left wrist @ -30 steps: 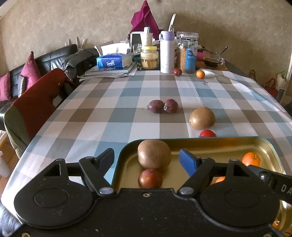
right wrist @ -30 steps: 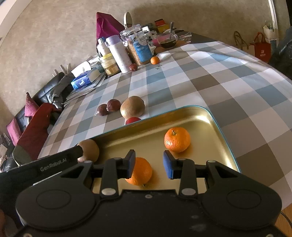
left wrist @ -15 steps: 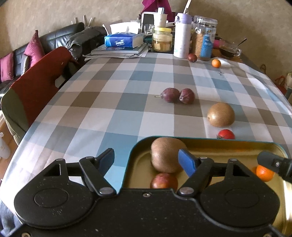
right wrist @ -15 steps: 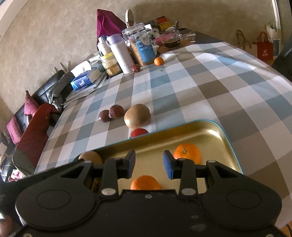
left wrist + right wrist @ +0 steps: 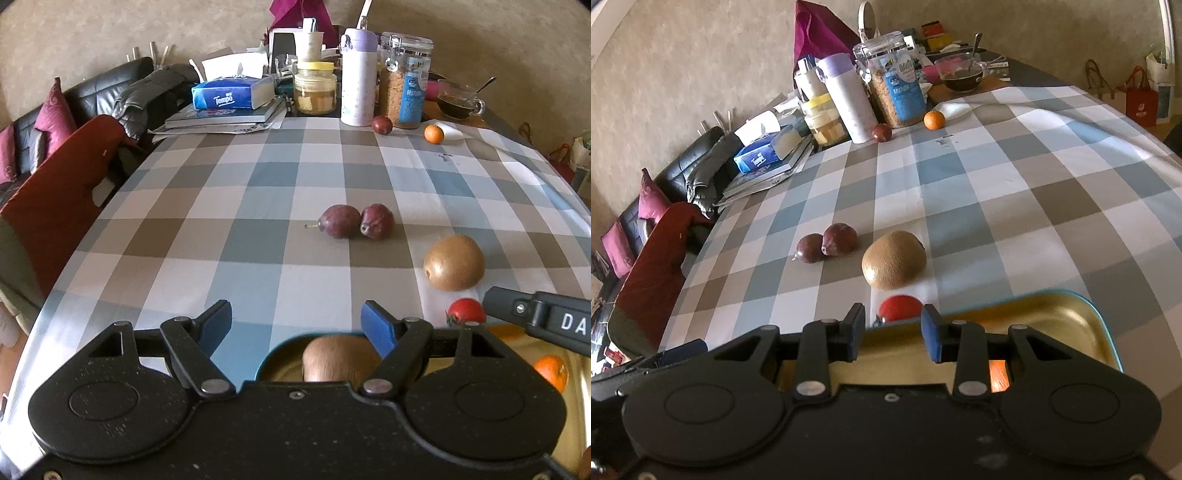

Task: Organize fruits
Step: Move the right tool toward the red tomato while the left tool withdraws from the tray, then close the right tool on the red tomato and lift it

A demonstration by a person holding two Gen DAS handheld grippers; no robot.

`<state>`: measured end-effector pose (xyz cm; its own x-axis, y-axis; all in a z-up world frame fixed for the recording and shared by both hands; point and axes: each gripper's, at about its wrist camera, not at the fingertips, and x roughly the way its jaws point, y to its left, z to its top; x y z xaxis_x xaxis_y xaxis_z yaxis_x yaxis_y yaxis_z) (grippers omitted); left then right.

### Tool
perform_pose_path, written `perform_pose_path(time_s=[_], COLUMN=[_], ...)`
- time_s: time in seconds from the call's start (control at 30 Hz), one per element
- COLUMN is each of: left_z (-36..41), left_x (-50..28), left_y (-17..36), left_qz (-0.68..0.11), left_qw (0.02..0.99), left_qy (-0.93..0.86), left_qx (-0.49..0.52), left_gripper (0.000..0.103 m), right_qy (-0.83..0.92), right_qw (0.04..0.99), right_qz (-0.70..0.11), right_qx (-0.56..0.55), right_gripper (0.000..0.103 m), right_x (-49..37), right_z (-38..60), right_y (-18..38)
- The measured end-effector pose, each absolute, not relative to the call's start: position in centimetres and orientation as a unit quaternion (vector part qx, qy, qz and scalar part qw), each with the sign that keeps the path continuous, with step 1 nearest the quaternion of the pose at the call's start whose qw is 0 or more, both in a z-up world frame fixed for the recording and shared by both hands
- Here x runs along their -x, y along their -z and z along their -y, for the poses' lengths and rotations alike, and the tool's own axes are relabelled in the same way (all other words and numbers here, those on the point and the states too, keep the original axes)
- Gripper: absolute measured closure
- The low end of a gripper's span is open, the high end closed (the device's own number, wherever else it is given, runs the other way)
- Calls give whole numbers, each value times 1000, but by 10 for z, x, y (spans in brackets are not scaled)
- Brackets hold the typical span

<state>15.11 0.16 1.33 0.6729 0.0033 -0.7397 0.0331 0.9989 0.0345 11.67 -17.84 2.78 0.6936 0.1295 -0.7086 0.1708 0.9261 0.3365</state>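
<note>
A gold tray (image 5: 1071,321) with a teal rim lies at the near edge of the checked tablecloth. It holds a kiwi (image 5: 340,356) and an orange (image 5: 550,371), both partly hidden by the grippers. Just beyond its far rim are a red tomato (image 5: 899,307) and a second kiwi (image 5: 894,264). Two dark plums (image 5: 339,220) lie side by side farther out. My left gripper (image 5: 295,317) is open and empty over the tray's left corner. My right gripper (image 5: 893,328) is shut with nothing in it, lined up just short of the tomato.
Along the table's far end stand a white flask (image 5: 357,79), jars (image 5: 406,81), a tissue box on books (image 5: 232,94) and a glass bowl (image 5: 460,99). A lone plum (image 5: 382,124) and small orange (image 5: 433,133) sit there. A red chair (image 5: 55,199) stands left.
Both grippers have moved forward over the tray toward its far rim. The fruit in the tray has slid down under them, and the tomato and loose kiwi look closer.
</note>
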Motion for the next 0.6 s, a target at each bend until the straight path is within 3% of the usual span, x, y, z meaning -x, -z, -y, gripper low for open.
perform_pose_path(time_s=[0.6], left_z=[-15], left_x=[-189], left_y=[6], left_qz=[-436], left_qw=[900], left_qy=[3], left_qx=[5], left_gripper=[25], right_qy=[39], right_qw=[883], right_qz=[-448], right_qx=[-135], right_gripper=[65], right_x=[-169], right_z=[164], right_y=[-4])
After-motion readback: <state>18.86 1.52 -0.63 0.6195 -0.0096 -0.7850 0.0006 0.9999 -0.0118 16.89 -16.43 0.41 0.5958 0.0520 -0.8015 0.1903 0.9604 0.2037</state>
